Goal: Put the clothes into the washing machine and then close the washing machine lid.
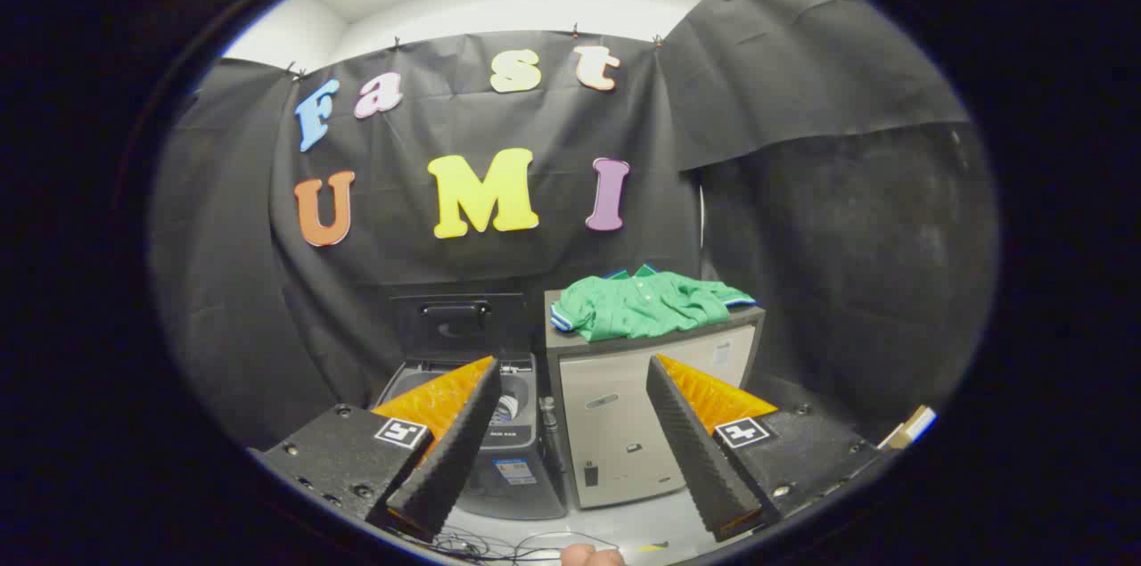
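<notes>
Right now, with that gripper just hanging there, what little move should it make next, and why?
Probably move forward and up toward the green shirt on the pale cabinet. The gripper is open and holds nothing, the shirt lies well beyond its fingers, and the washing machine beside the cabinet already has its lid up.

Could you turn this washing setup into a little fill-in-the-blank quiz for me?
1. The green polo shirt lies on top of the small ____ cabinet, beyond the fingers.
2. The lid of the top-loading washing machine stands ____.
3. The gripper fingers are spread apart, holding ____.
4. The washing machine stands just to the ____ of the cabinet.

Missing words: grey; open; nothing; left
</notes>
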Motion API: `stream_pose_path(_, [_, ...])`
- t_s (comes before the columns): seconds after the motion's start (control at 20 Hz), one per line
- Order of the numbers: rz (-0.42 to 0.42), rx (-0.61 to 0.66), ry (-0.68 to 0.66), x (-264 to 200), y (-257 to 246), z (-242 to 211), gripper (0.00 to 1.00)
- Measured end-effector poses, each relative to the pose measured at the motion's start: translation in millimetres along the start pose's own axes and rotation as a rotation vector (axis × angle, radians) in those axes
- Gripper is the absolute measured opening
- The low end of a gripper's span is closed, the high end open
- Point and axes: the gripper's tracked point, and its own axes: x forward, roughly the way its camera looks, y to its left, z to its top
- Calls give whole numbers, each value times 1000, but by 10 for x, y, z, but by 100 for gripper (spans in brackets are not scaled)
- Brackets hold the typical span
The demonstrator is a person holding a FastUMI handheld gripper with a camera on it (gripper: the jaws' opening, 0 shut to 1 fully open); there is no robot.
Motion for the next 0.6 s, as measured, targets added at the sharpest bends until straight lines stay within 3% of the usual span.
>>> stream_pose_path(0.6, [33,-55,-51,-97,164,132,100])
